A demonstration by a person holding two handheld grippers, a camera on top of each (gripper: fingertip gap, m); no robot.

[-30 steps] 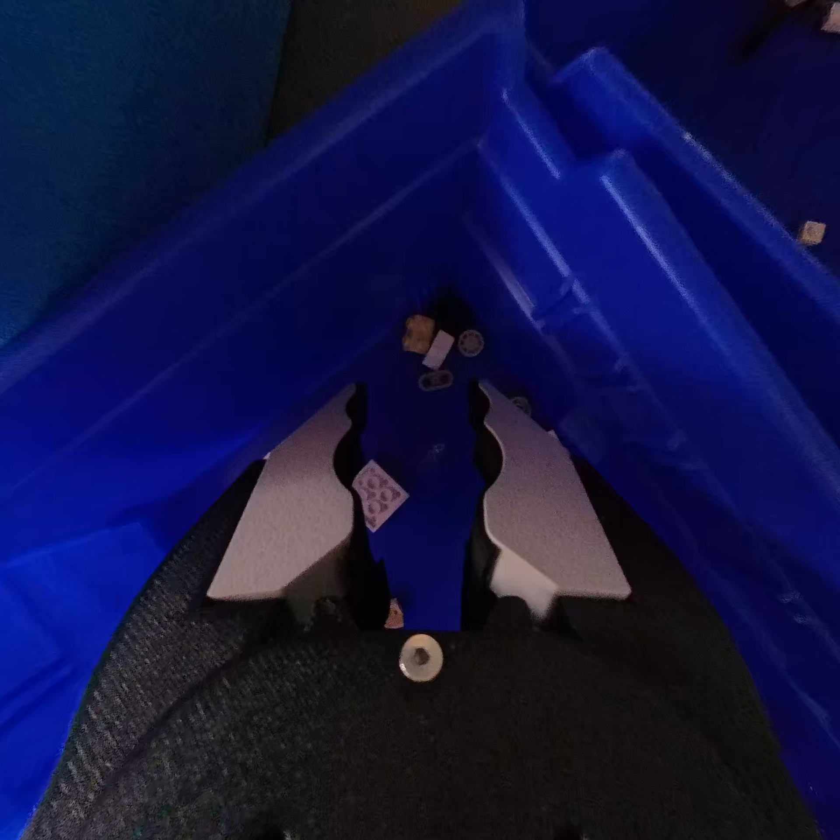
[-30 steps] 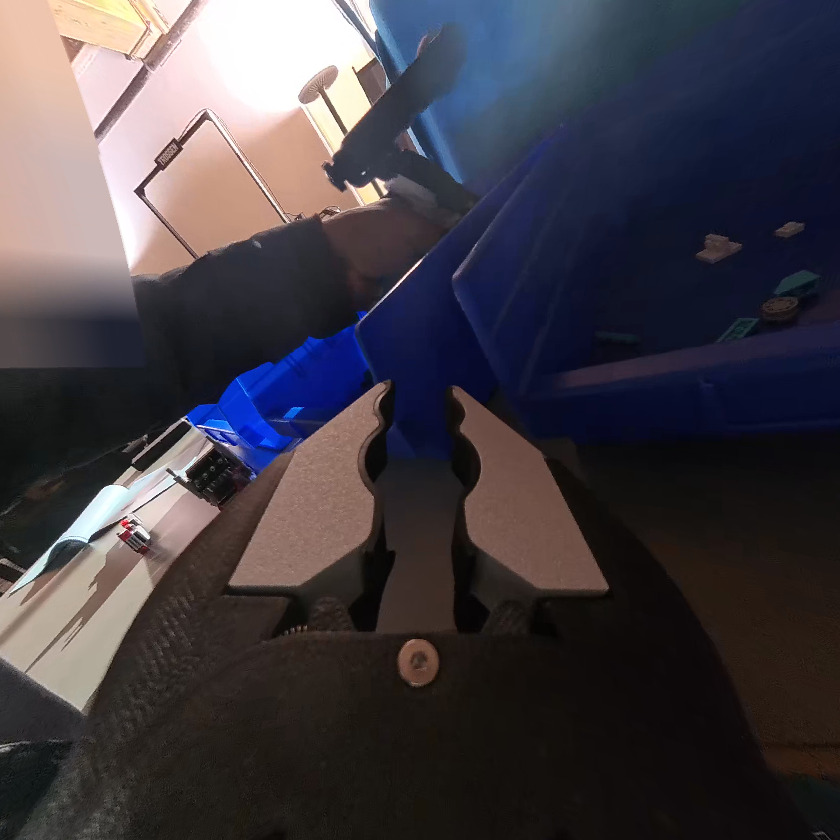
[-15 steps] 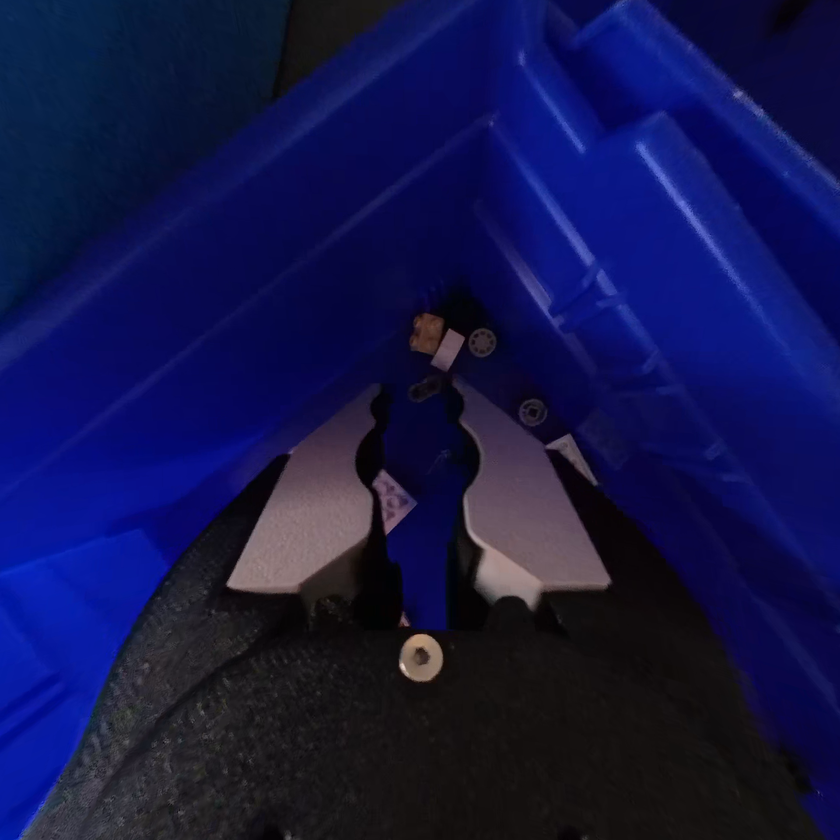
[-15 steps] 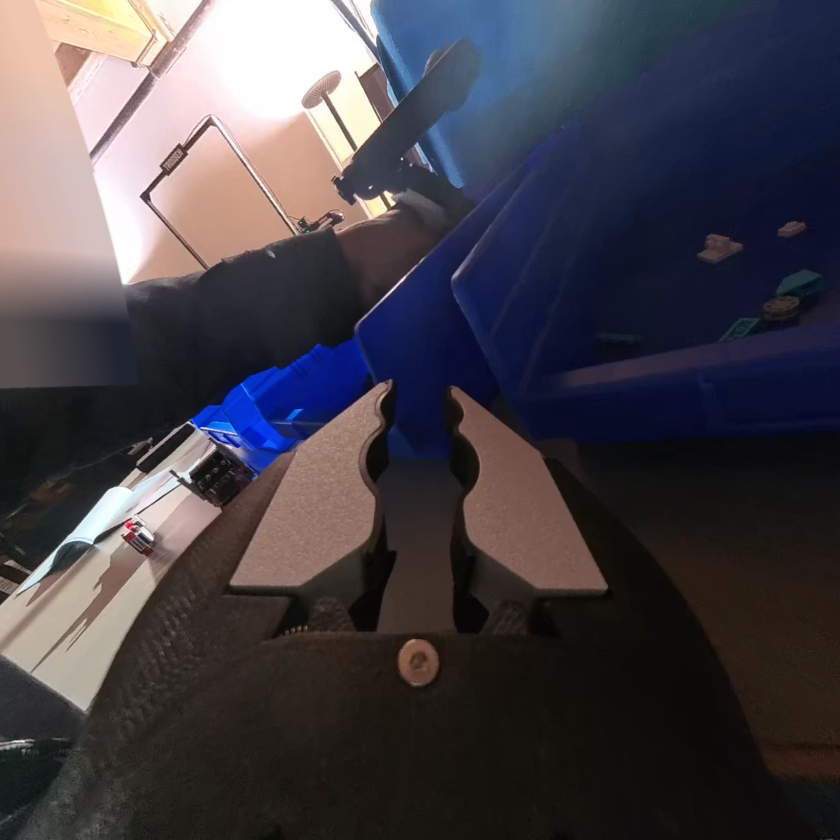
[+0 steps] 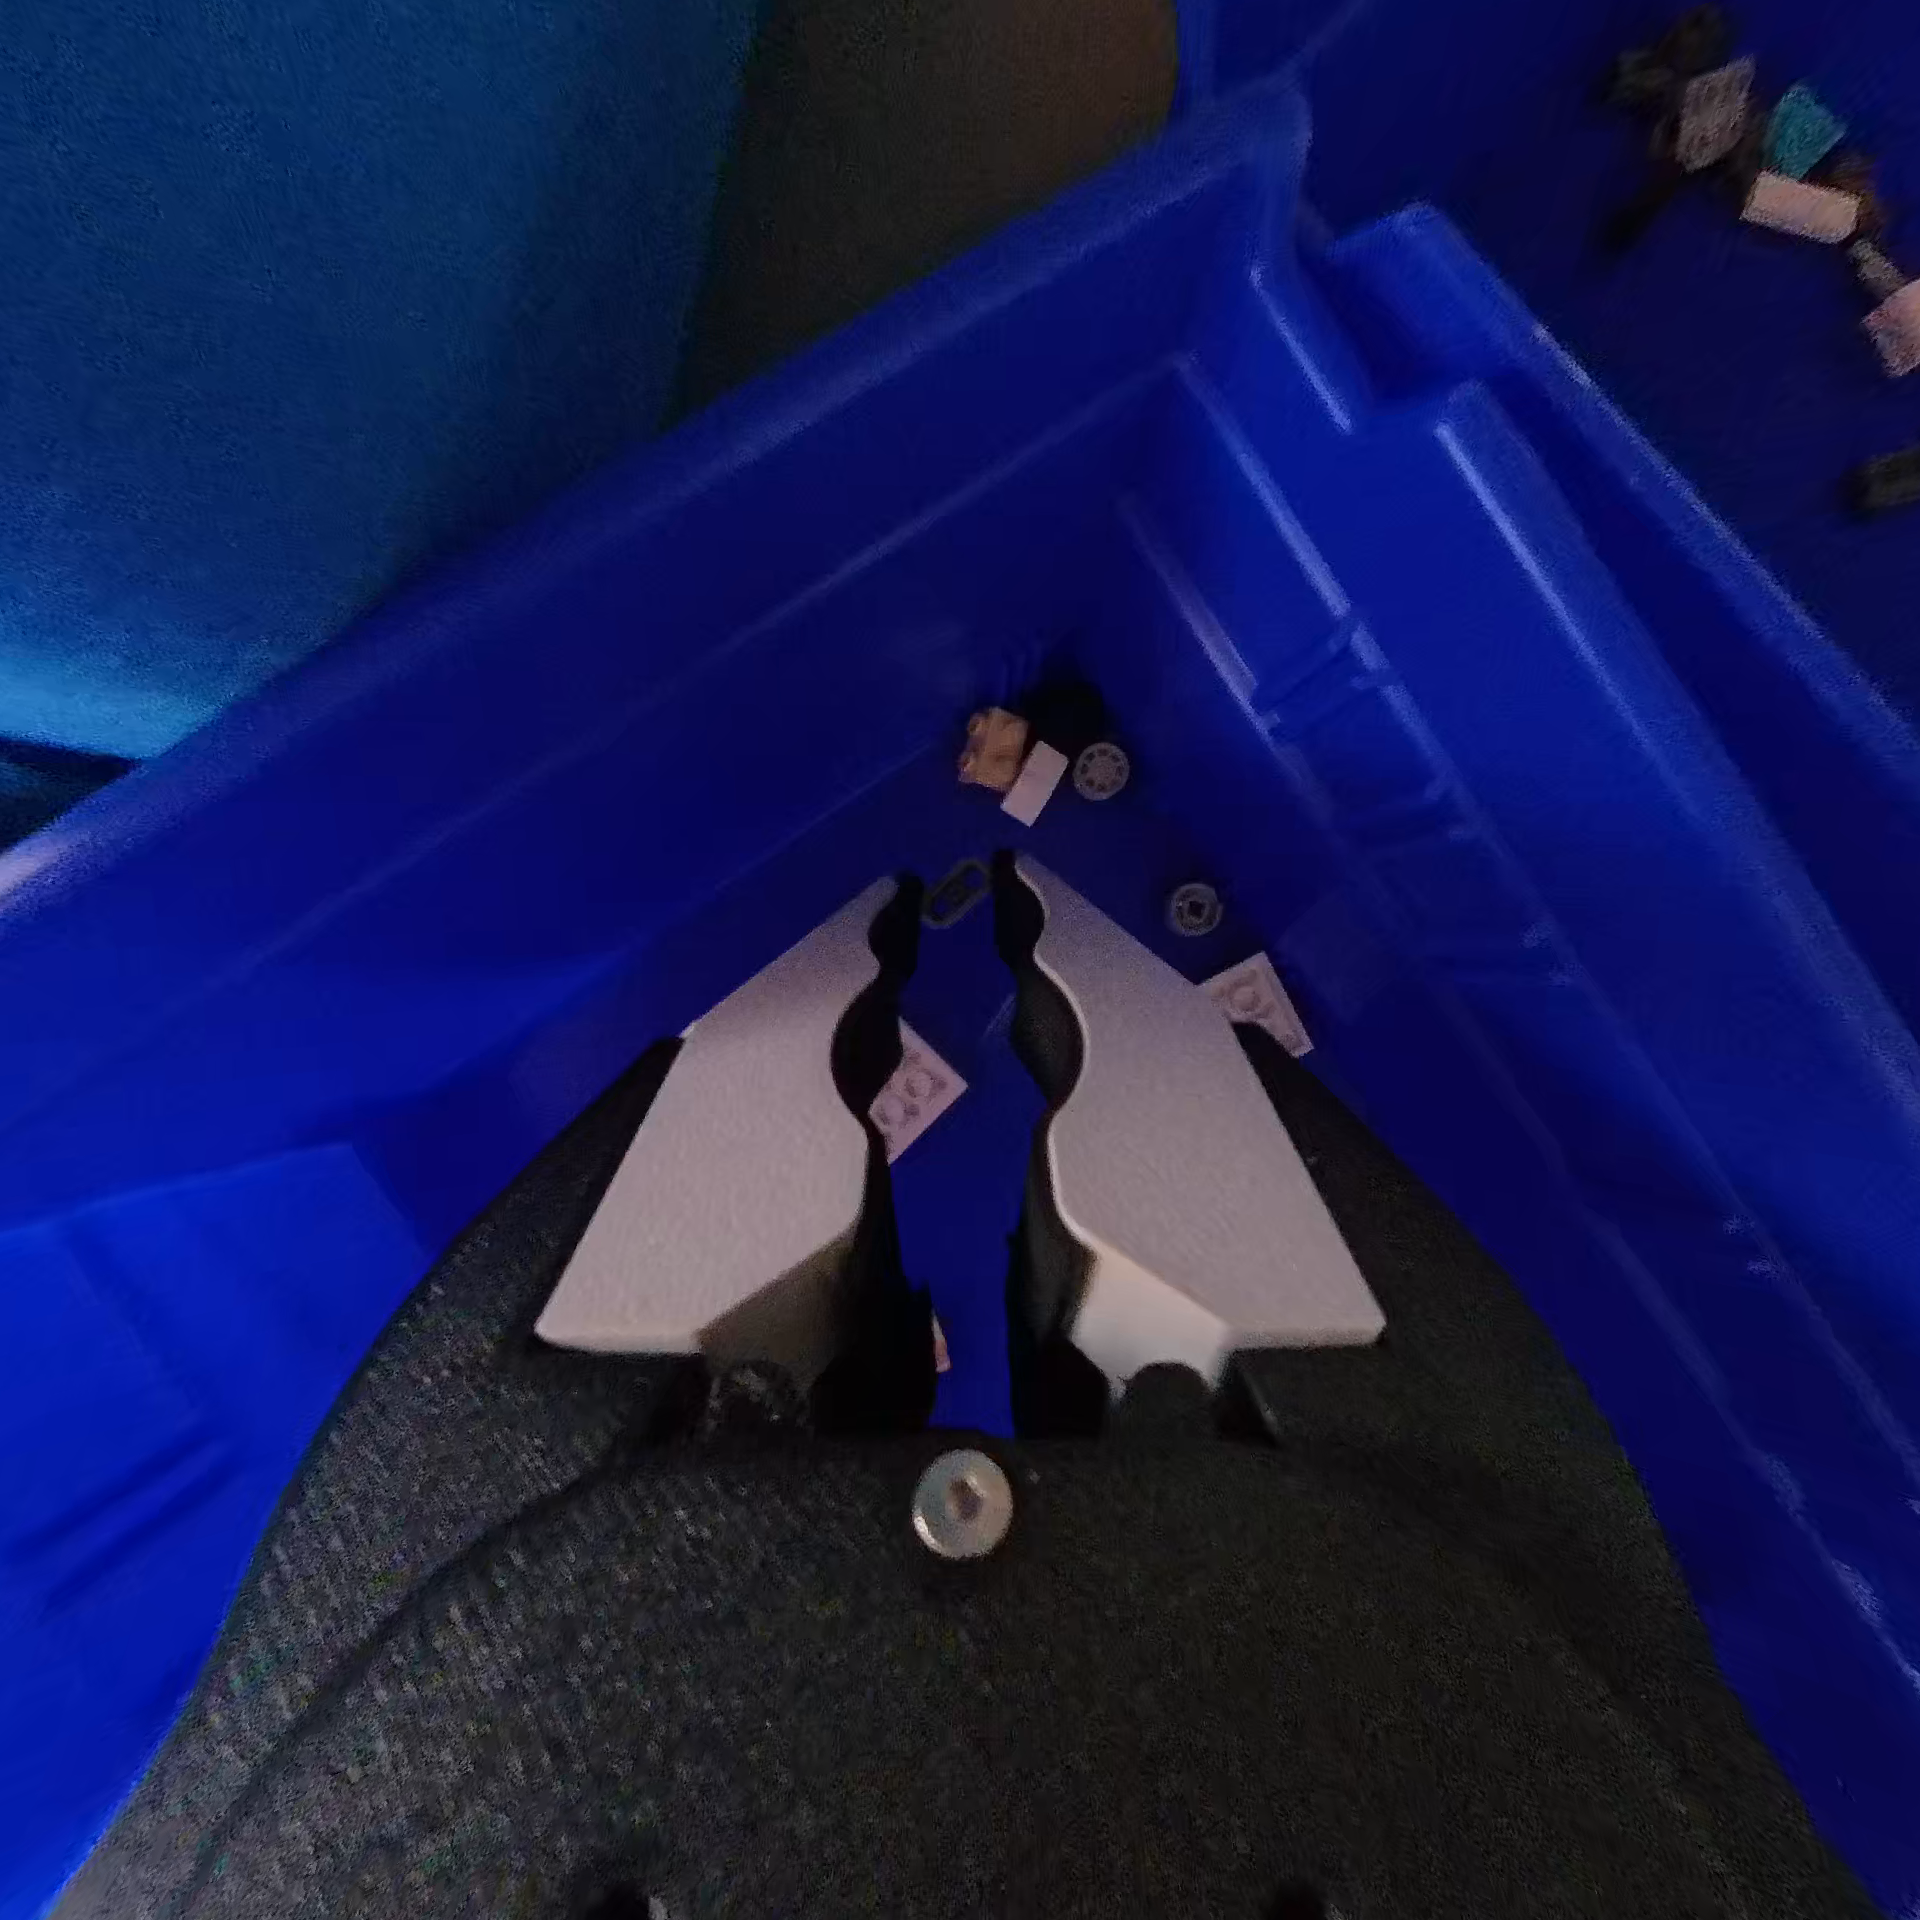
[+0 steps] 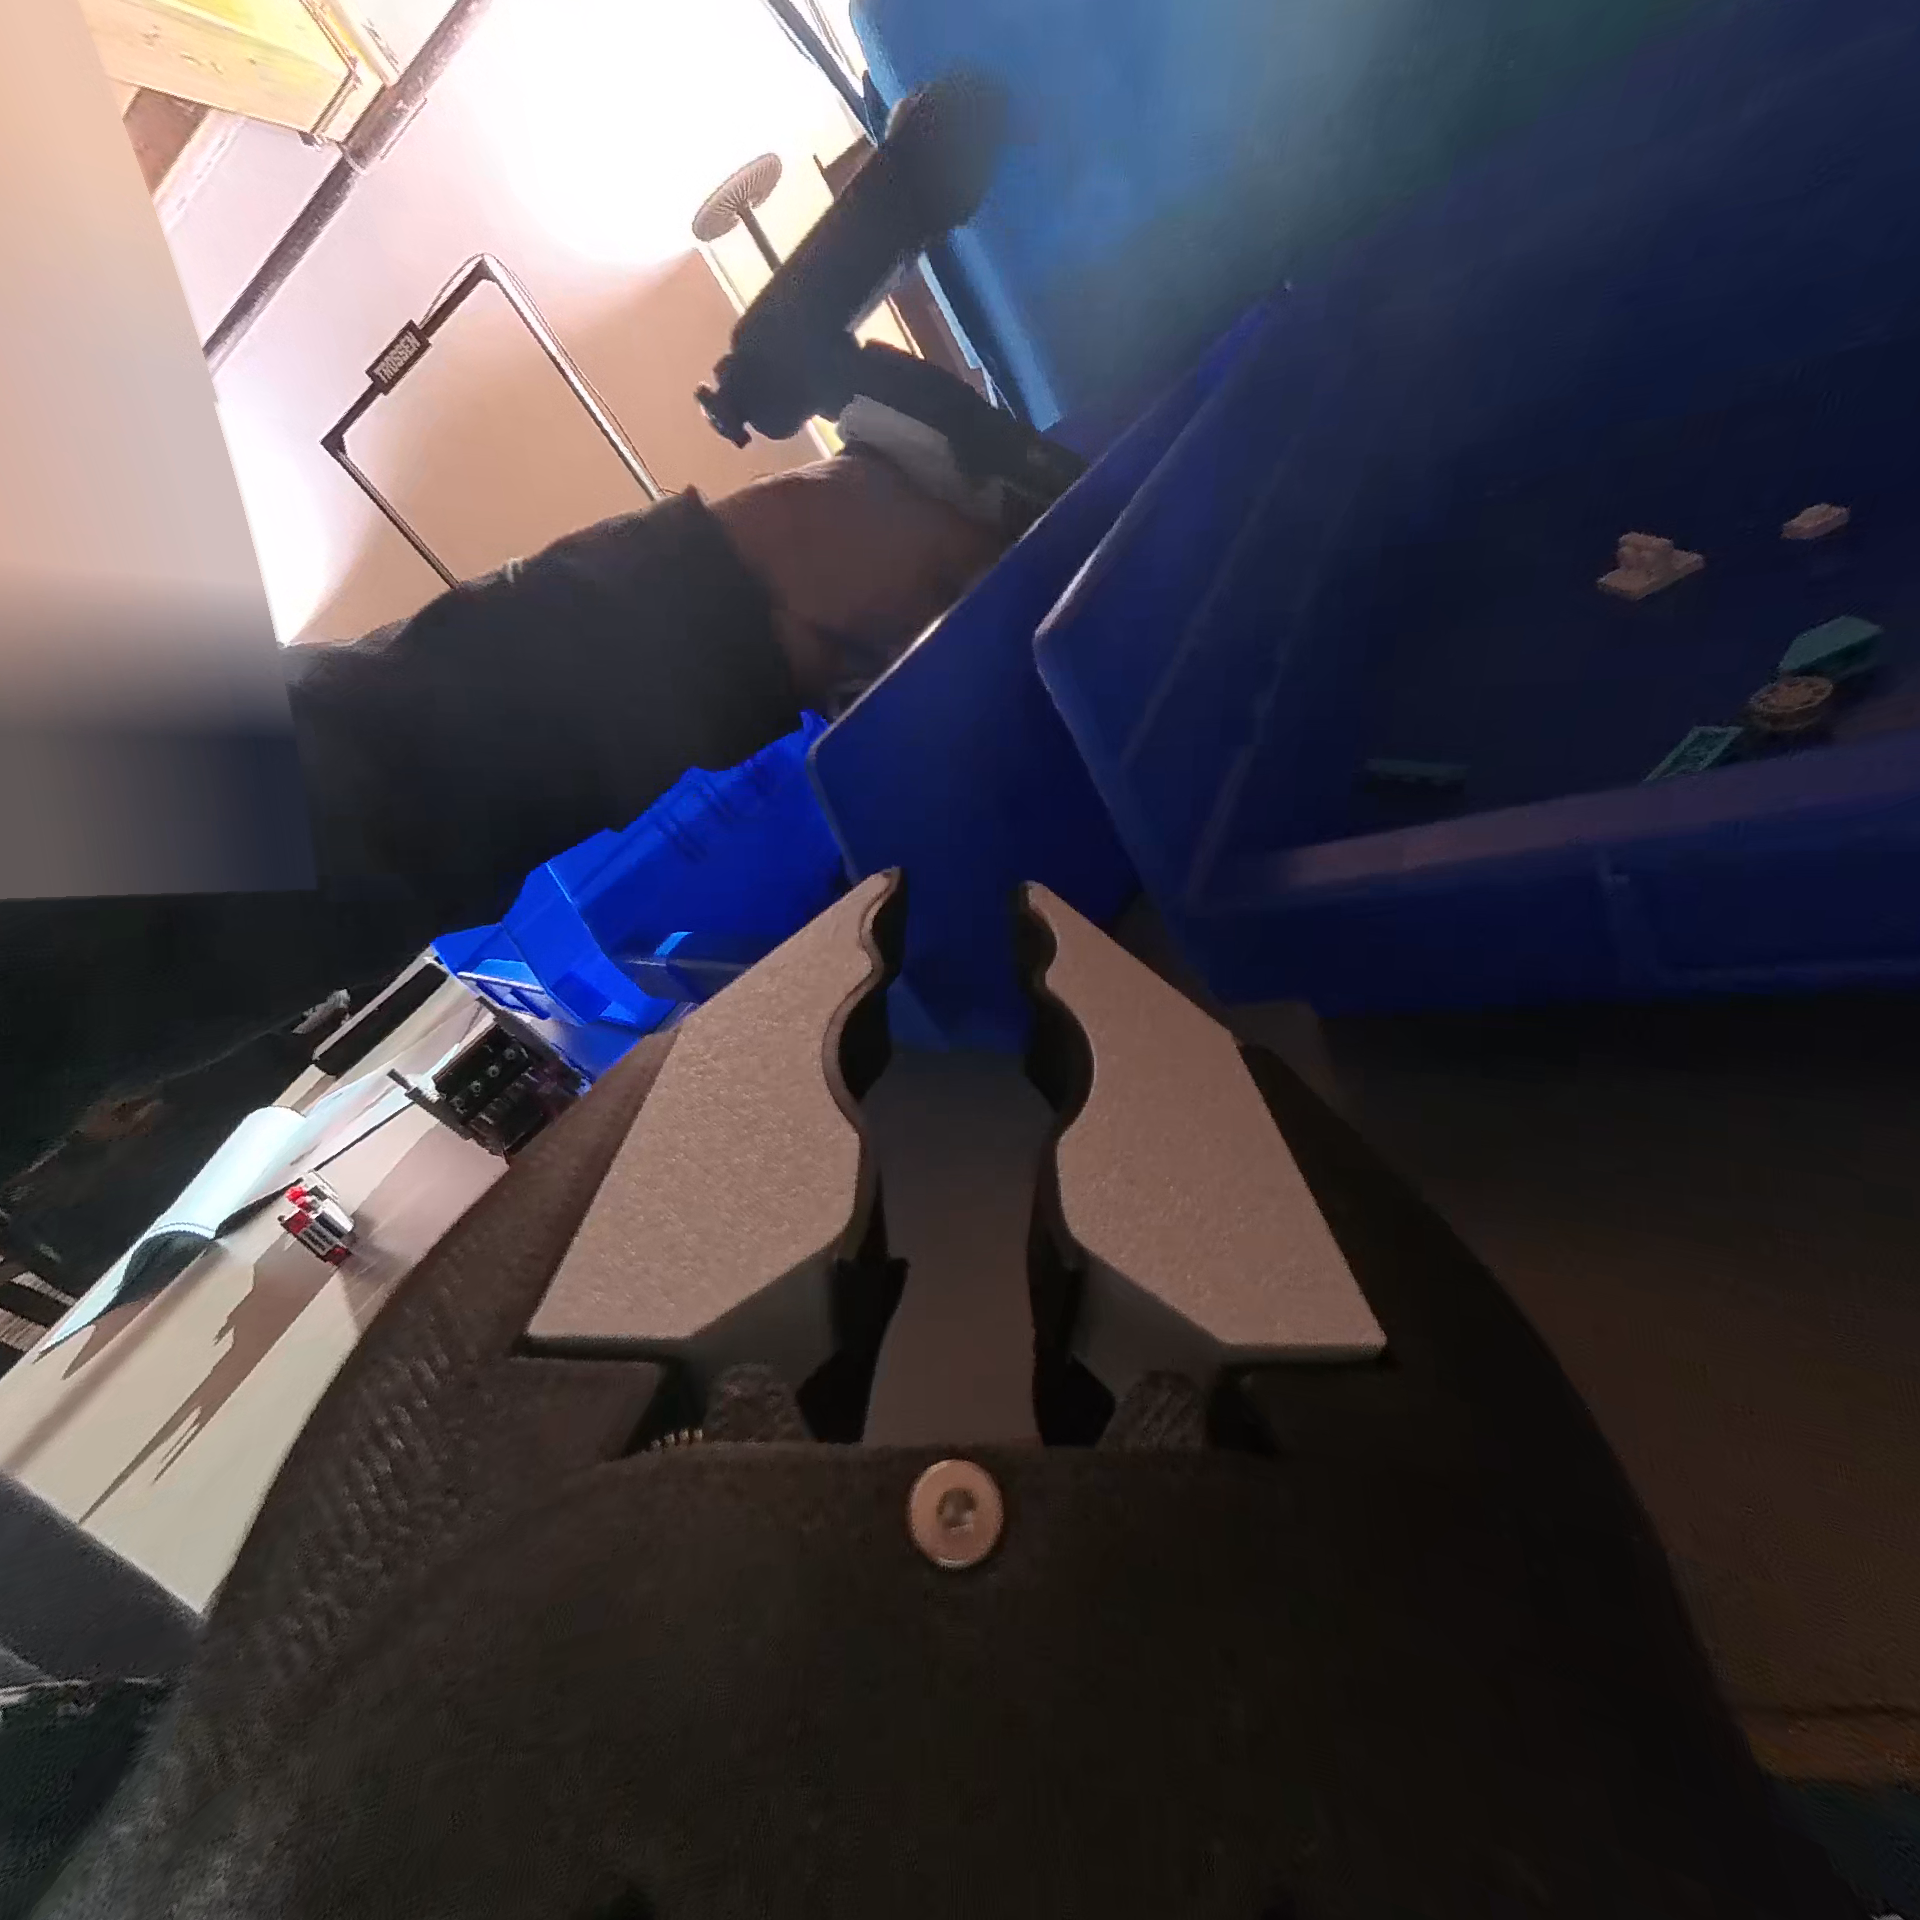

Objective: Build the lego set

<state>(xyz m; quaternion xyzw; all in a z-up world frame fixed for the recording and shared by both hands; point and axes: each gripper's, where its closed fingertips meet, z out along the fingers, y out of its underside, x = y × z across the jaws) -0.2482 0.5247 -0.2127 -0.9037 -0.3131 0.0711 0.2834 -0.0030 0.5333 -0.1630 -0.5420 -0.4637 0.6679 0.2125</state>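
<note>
My left gripper (image 5: 956, 875) is deep in the corner of a blue bin (image 5: 644, 831), pointing down at its floor. Its jaws are open by a narrow gap, with a small dark oval ring piece (image 5: 961, 891) lying between the tips. A tan brick (image 5: 992, 743), a white tile (image 5: 1034, 784) and a grey round piece (image 5: 1101, 771) lie just beyond. A white plate (image 5: 914, 1091) shows between the fingers. My right gripper (image 6: 961, 894) is open and empty, held low beside the blue bins (image 6: 1143, 727).
Another white plate (image 5: 1257, 1003) and a grey round piece (image 5: 1195, 906) lie by the bin's right wall. The neighbouring bin holds several loose pieces (image 6: 1652, 566). A person's dark sleeve (image 6: 520, 707), a small red-and-white build (image 6: 317, 1226), a booklet (image 6: 208, 1174) and a small blue bin (image 6: 644, 914) are at the left.
My left gripper has pushed deeper into the bin corner and its jaws have narrowed around the dark oval piece. The right gripper has barely moved.
</note>
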